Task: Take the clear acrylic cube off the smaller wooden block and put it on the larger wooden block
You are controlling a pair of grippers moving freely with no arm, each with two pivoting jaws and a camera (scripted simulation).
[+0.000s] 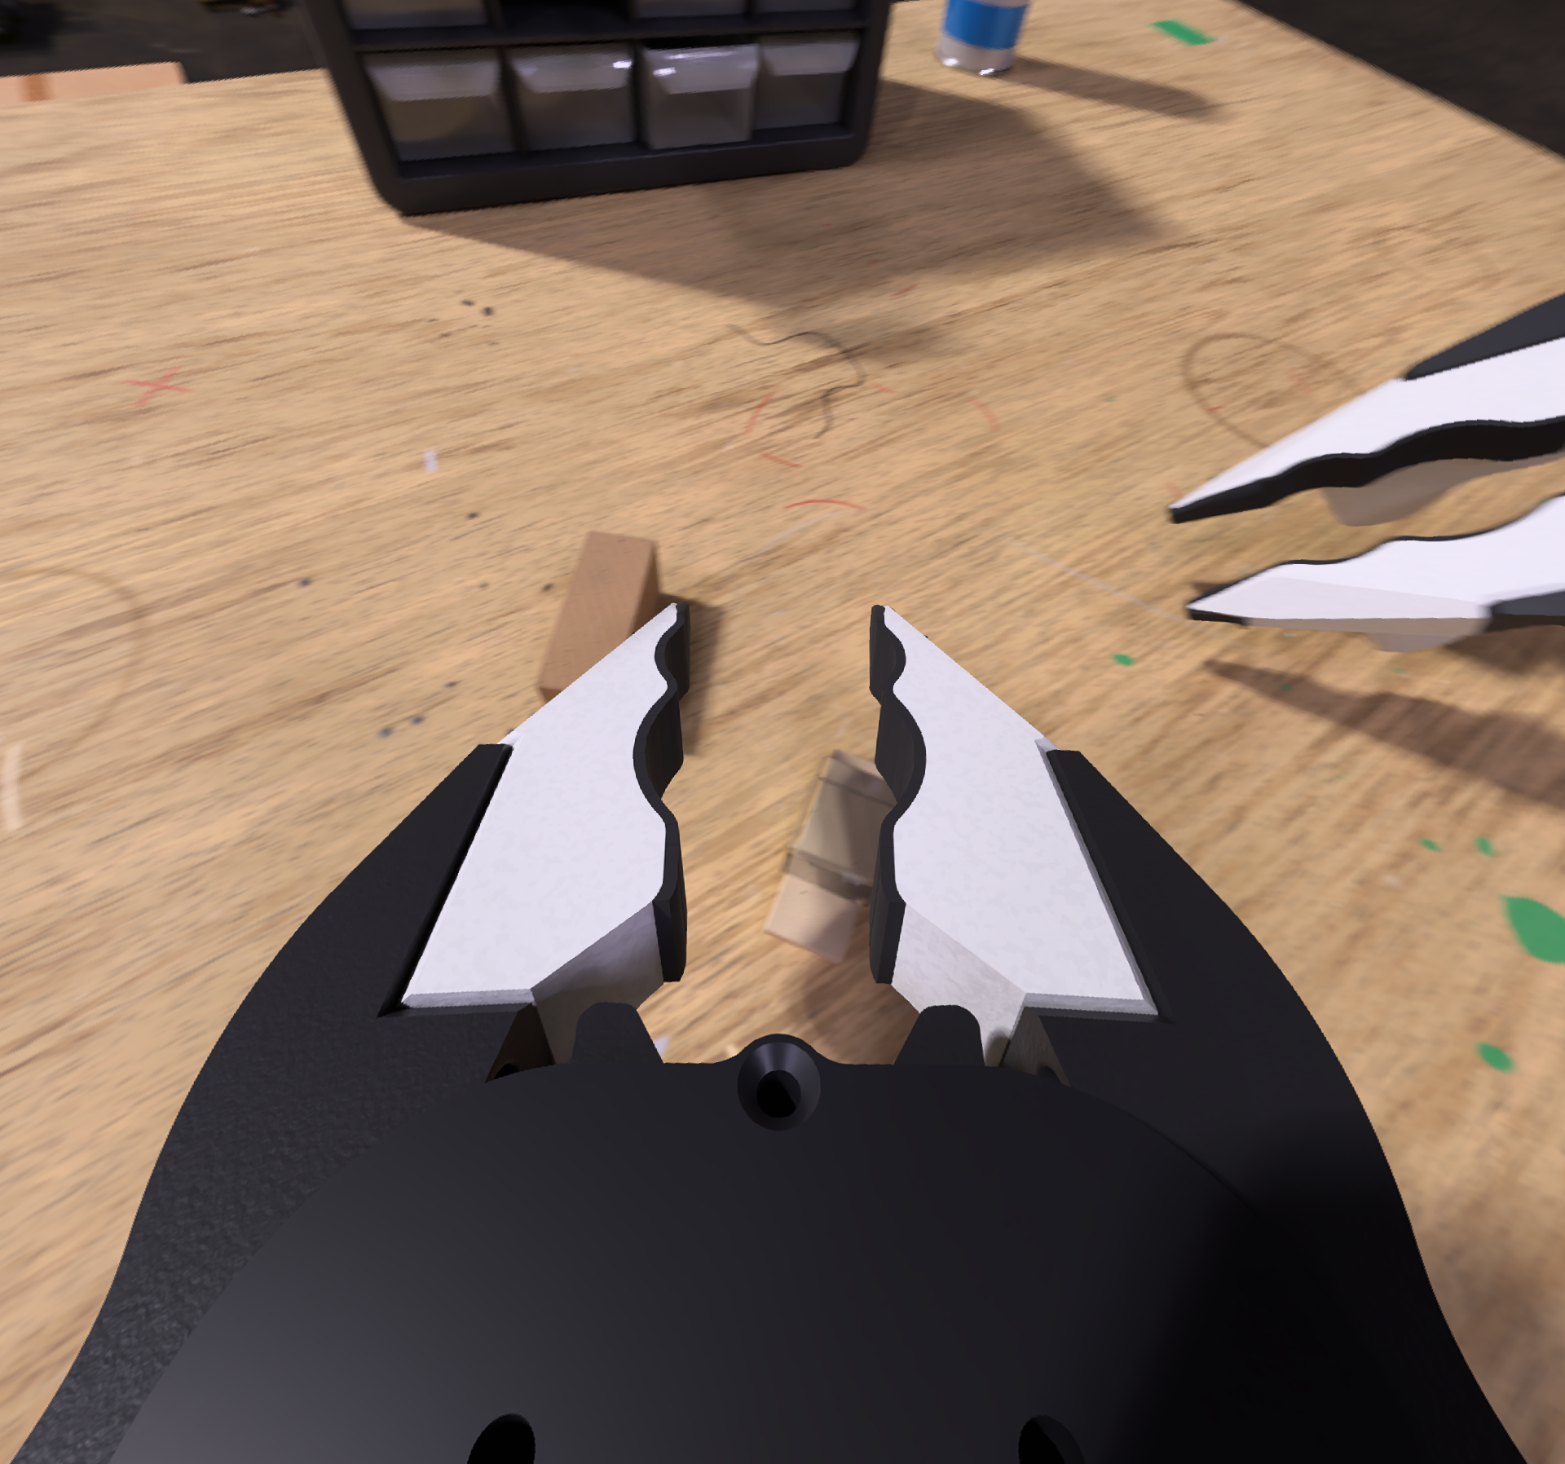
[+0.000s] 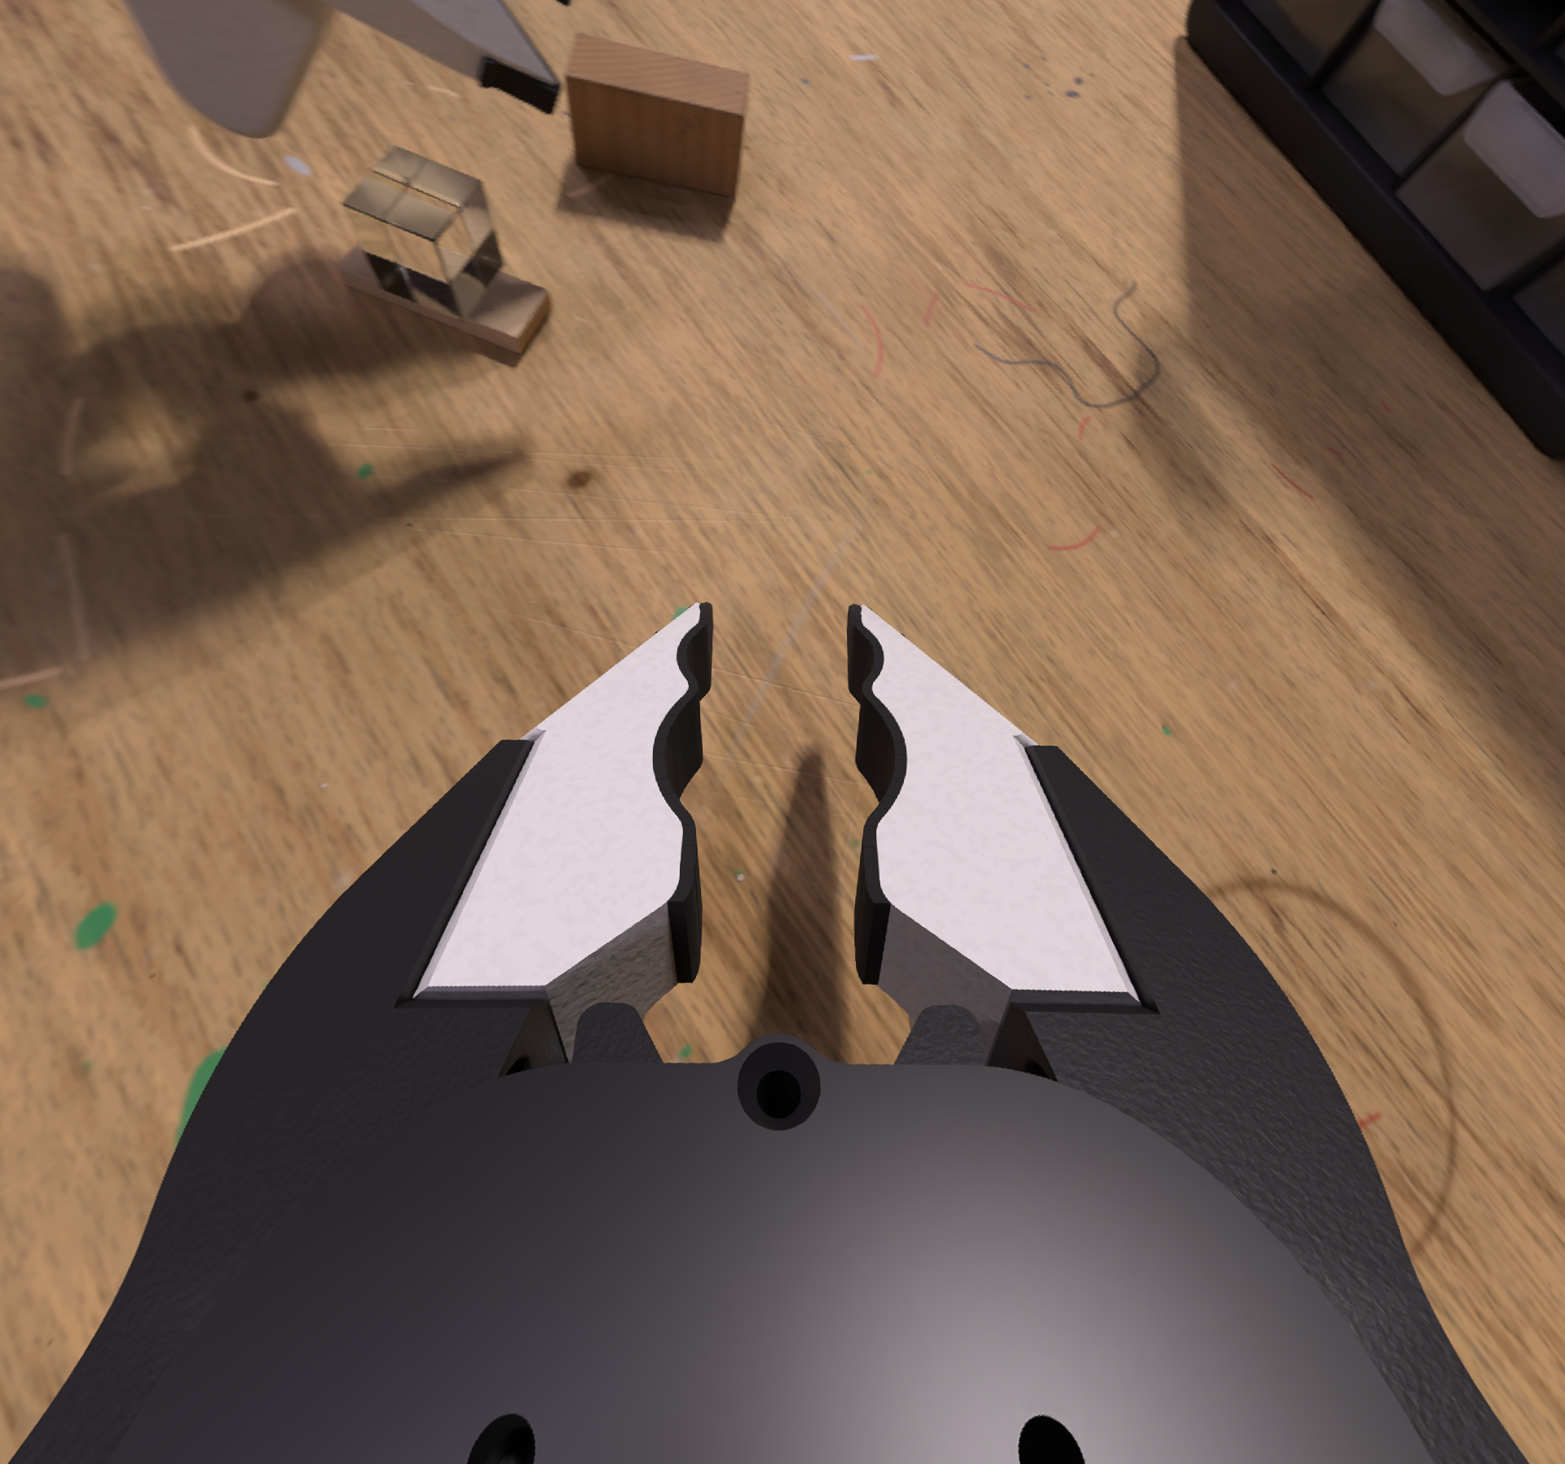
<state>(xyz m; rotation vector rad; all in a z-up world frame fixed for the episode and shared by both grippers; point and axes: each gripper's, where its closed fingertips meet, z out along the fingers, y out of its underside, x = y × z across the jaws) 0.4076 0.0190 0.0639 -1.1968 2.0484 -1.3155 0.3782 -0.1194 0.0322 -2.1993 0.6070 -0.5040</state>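
The clear acrylic cube [image 1: 840,798] sits on the smaller, thin wooden block [image 1: 809,919]; both lie below my open left gripper [image 1: 779,614], partly hidden behind its right finger. The larger wooden block [image 1: 603,610] stands just beyond, by the left fingertip. In the right wrist view the cube [image 2: 432,225] rests on the thin block [image 2: 508,314], the larger block [image 2: 656,119] is behind it, and the left gripper [image 2: 546,39] hovers above them, empty. My right gripper [image 2: 779,610] is open and empty over bare table, well apart from the blocks; it also shows at the right edge of the left wrist view [image 1: 1181,561].
A black drawer organiser [image 1: 593,85] stands at the back of the plywood table [image 1: 254,280], also at the right wrist view's upper right [image 2: 1397,111]. A white bottle with a blue band [image 1: 982,9] stands to its right. Pen marks and green paint spots dot the table.
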